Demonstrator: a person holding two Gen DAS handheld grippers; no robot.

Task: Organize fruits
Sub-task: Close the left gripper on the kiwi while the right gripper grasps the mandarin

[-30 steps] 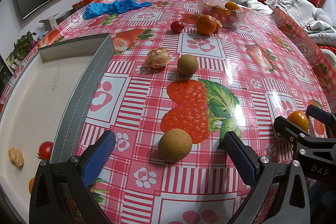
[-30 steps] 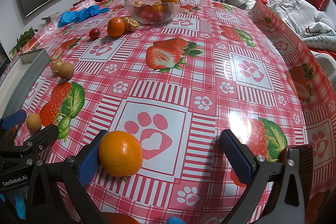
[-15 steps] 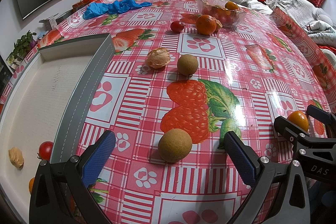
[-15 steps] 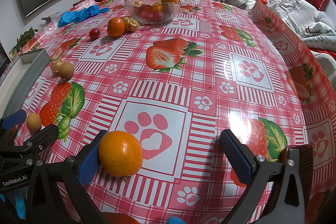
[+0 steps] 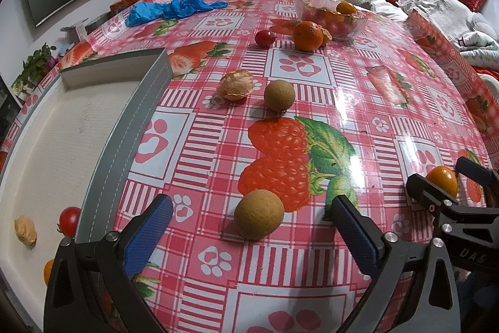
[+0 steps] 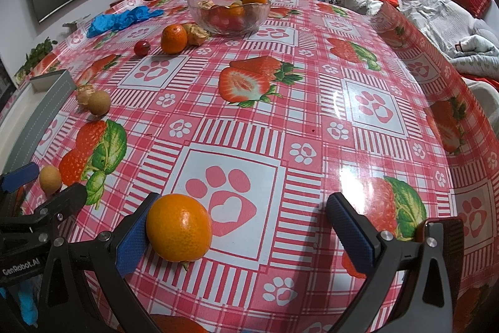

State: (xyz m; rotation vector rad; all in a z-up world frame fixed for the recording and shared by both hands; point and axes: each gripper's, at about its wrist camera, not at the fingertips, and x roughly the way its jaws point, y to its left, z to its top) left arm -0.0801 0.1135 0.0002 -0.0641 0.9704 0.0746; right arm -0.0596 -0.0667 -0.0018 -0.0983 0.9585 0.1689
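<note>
Tray at far left, a cherry tomato already inside. Left gripper spread wide around a brown longan, untouched. Right gripper also wide, tangerine seemingly against its left pad. Glass bowl well beyond; nothing blocks.

The desk wears a red-and-white check cloth printed with pink paw prints, red strawberries and green leaves. Both tools, left and right, are black with blue textured pads. The orange is bright orange; the longan is dull tan-brown. The tray is grey-walled, off-white inside, with a red tomato. The gloves are blue. The bowl is clear glass.
</note>
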